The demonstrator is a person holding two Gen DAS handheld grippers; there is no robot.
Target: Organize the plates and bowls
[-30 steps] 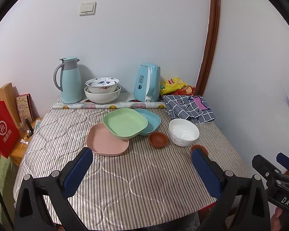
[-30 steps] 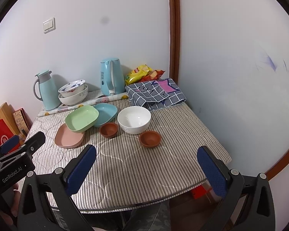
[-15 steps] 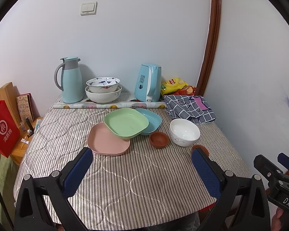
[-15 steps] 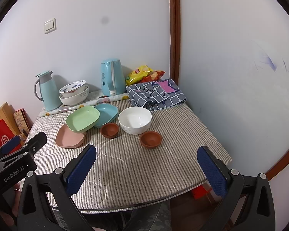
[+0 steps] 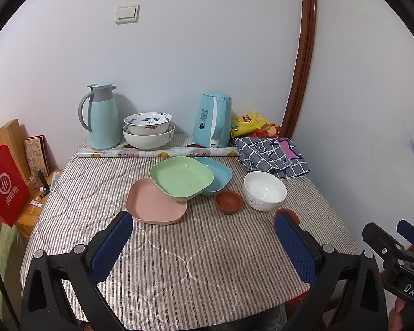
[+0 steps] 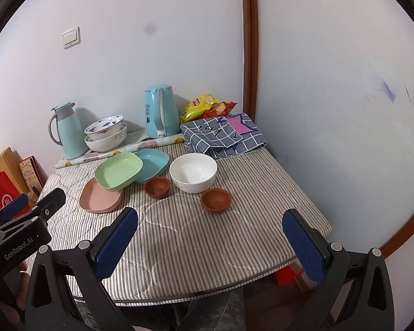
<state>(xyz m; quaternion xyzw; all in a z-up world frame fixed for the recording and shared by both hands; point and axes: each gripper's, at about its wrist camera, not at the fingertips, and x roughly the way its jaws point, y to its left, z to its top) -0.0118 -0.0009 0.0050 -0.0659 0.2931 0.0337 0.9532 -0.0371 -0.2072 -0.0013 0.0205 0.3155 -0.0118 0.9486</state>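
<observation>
On the striped table a green plate (image 5: 180, 178) rests tilted on a pink plate (image 5: 154, 204) and a blue plate (image 5: 216, 171). A white bowl (image 5: 264, 190) stands to their right, with two small brown bowls: one (image 5: 228, 201) beside it, one (image 5: 287, 213) partly hidden behind my left finger. Two patterned bowls (image 5: 148, 131) are stacked at the back. My left gripper (image 5: 204, 237) is open and empty above the table's near part. My right gripper (image 6: 209, 237) is open and empty too, near the front edge; the plates (image 6: 118, 172) and white bowl (image 6: 193, 172) lie beyond it.
A light blue thermos jug (image 5: 102, 117) and a blue kettle (image 5: 214, 120) stand at the back by a rolled mat (image 5: 157, 153). Snack bags (image 5: 251, 122) and a checked cloth (image 5: 270, 155) fill the back right corner. A red bag (image 5: 5, 184) hangs left of the table.
Both views have shifted very slightly; the dishes have not moved and both grippers stay open and empty.
</observation>
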